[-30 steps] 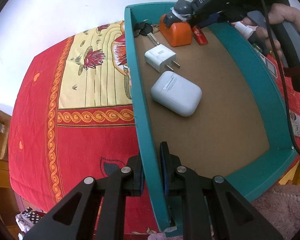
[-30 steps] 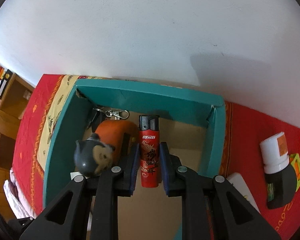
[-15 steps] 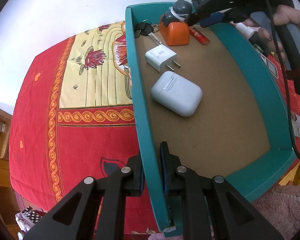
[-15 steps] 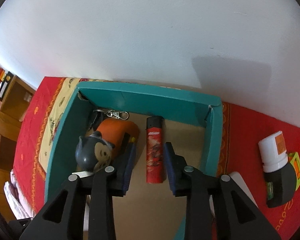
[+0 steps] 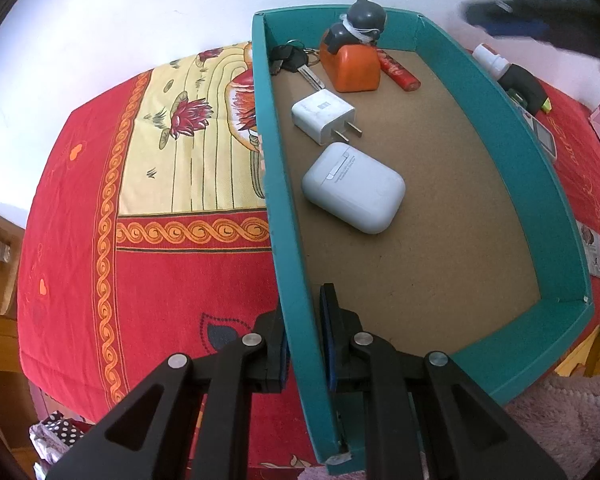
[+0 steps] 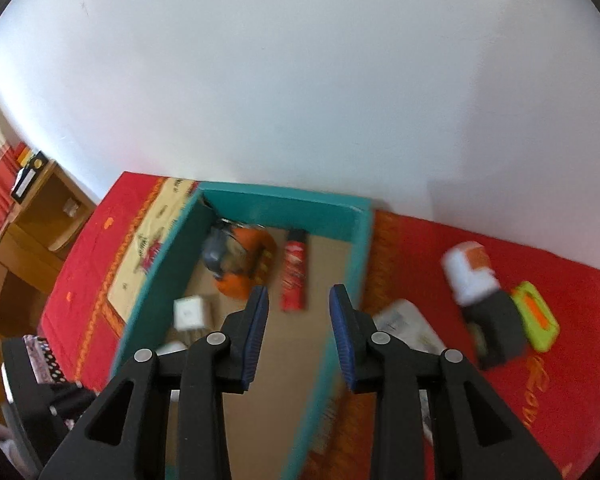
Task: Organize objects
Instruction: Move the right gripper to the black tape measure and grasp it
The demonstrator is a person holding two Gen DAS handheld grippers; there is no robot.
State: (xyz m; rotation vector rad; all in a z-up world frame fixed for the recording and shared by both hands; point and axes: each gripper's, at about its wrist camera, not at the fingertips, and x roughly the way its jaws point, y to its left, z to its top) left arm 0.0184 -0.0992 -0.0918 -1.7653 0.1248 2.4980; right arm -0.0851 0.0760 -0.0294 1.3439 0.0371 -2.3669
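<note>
A teal tray [image 5: 278,168] with a brown floor lies on a red cloth. My left gripper [image 5: 304,336] is shut on its left wall near the front corner. Inside the tray lie a red lighter [image 5: 398,69], an orange stand with a grey cat figure [image 5: 354,60], keys [image 5: 290,62], a white charger plug [image 5: 324,116] and a white earbud case [image 5: 352,186]. My right gripper [image 6: 299,322] is open and empty, raised above the tray [image 6: 284,200], with the lighter [image 6: 294,276] lying ahead of it.
To the right of the tray on the cloth are a white bottle with an orange label [image 6: 470,270], a dark block [image 6: 500,332], a yellow-green case [image 6: 536,320] and a white flat device [image 5: 542,140]. A wooden shelf [image 6: 32,232] stands at the left. A white wall is behind.
My right gripper opened, let go of the red lighter on the tray floor, and pulled back and up. My left gripper kept its hold on the tray wall.
</note>
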